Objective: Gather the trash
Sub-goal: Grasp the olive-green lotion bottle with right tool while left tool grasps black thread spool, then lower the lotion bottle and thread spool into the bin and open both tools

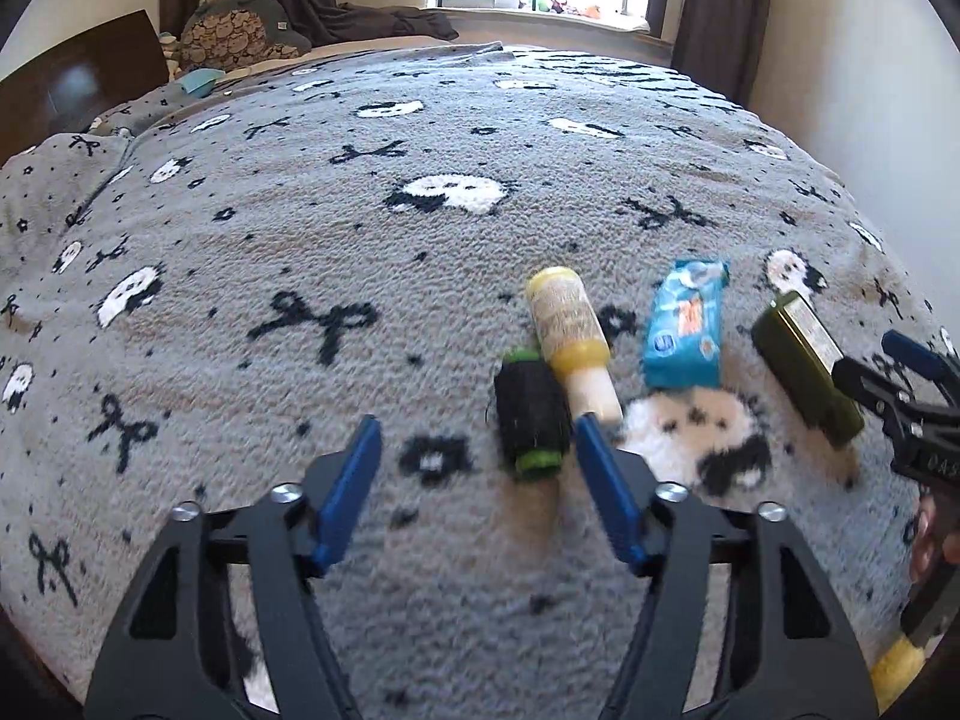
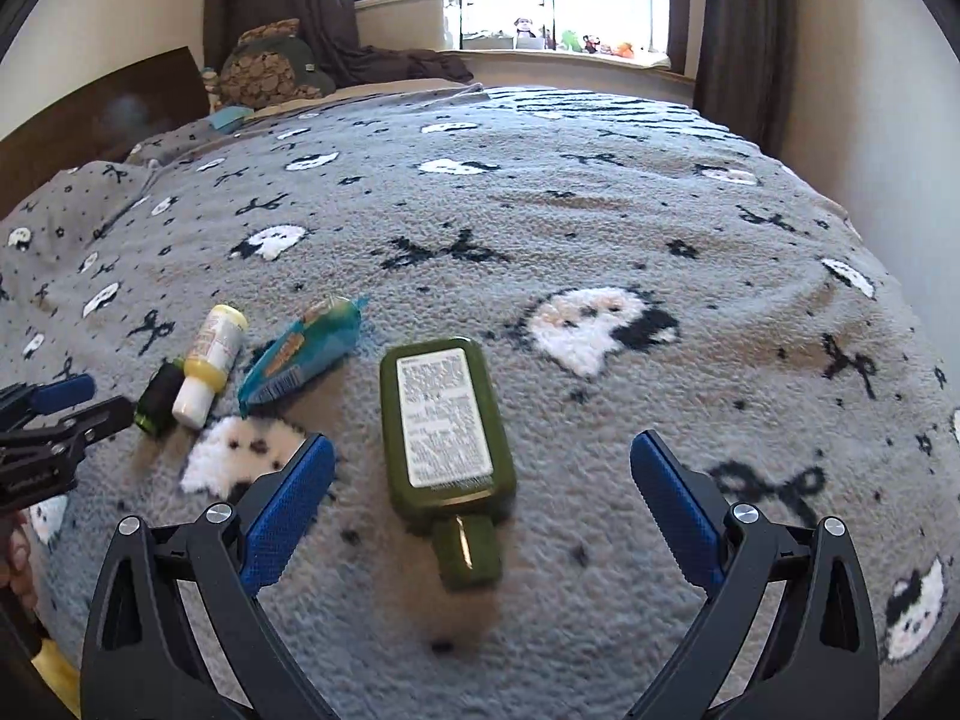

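Both tongs gape wide, empty: right gripper (image 2: pixel 480 480) straddles the olive-green bottle (image 2: pixel 447 420) lying on the fleece blanket (image 2: pixel 600 210); left gripper (image 1: pixel 477 456) nears the black thread spool (image 1: pixel 531 420). Lower squarely, pinch each body's middle.

The right gripper (image 2: pixel 483 489) hangs low over the grey patterned blanket (image 2: pixel 600 228), its blue fingers spread wide on either side of the green bottle (image 2: pixel 447 426). That bottle lies flat, label up, cap toward the gripper. Left of the green bottle lies a blue wrapper (image 2: pixel 303 354), then a yellow bottle (image 2: pixel 210 366) touching a black spool (image 2: pixel 157 399). The left gripper (image 2: pixel 54 414) pokes in beyond those.
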Demonstrator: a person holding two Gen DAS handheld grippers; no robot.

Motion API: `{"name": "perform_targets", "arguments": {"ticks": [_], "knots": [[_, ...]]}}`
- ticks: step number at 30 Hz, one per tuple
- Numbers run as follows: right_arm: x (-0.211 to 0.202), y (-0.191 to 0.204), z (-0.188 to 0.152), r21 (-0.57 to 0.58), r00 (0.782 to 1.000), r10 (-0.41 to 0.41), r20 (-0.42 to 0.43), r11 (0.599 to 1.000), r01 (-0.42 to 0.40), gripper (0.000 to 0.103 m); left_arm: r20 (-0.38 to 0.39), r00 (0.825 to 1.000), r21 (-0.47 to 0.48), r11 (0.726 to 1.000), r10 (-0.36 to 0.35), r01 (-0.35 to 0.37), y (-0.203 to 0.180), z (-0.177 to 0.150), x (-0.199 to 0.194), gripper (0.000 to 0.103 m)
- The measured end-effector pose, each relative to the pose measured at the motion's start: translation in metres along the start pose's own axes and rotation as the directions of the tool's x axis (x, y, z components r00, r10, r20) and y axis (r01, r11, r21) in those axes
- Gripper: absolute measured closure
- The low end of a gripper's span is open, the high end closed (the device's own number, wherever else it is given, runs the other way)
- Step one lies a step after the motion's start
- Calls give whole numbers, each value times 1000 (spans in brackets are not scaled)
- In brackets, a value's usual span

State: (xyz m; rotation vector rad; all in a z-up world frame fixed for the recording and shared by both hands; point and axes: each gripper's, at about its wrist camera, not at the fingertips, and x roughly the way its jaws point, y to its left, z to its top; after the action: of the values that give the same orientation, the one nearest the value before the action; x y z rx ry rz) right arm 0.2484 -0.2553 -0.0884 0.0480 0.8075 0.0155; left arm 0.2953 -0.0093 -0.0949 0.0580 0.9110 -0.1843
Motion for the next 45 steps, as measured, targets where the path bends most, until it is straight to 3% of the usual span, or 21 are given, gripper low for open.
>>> {"name": "perform_targets", "arguments": {"ticks": [2,12,15,18,20,24,33,45], "knots": [[5,2,2,2,1000,14,-6,1000,-14,4,-19,1000,-7,1000,-9,9,-1,6,10,51],[39,10,3,-23,997,16,-74,1000,-18,13,-113,992,-11,998,-57,56,-14,9,49,51],[47,8,2,-14,995,20,-96,1000,-21,28,-110,993,10,999,-33,34,-20,9,54,51],[49,4,2,-4,995,27,-97,1000,-28,49,-106,994,1,999,-32,32,-20,11,55,59],[47,4,2,-10,996,22,-89,1000,-23,51,-101,995,1,1000,-28,28,-20,12,52,78],[37,7,-4,-50,997,-9,-78,999,5,51,-86,996,29,1000,4,-1,-21,9,39,78],[-24,12,-40,-123,999,-37,-16,992,35,52,-23,999,61,998,-33,34,-24,-28,-9,78],[-148,23,-99,-183,989,-21,146,982,48,52,105,989,166,982,-103,85,-54,-98,-106,78]]}}
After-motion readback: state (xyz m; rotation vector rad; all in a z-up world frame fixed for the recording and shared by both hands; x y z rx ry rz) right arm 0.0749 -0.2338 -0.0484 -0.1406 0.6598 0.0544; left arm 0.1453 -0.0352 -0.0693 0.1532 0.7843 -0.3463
